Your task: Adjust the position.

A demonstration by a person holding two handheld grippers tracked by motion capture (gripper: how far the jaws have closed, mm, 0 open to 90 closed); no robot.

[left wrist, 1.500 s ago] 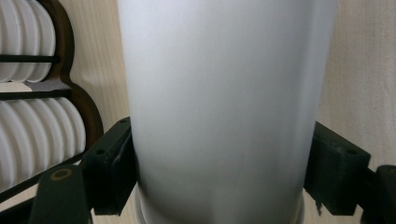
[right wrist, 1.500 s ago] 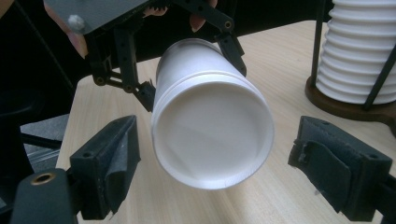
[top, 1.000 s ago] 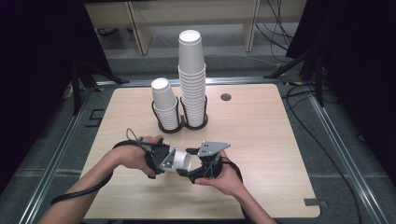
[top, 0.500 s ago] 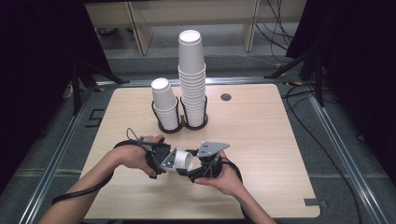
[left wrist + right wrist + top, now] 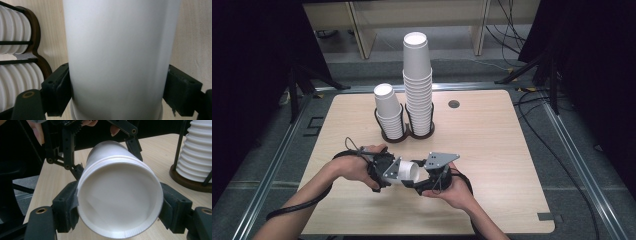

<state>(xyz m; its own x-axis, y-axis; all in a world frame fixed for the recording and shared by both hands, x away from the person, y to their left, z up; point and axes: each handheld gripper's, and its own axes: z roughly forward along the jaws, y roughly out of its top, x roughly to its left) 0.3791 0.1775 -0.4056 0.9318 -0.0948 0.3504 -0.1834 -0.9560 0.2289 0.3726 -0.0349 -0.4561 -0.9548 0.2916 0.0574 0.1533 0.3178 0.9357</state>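
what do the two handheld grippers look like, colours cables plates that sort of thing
Both are black. The left gripper and right gripper each carry a grey three-cornered plate on top and trail a black cable. Up close, the jaws are blocky black pads on linkage arms with brass-coloured pivot pins. The person's forearms show no sleeves.

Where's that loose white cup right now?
The loose cup lies sideways between the left gripper and right gripper, near the table's front edge.
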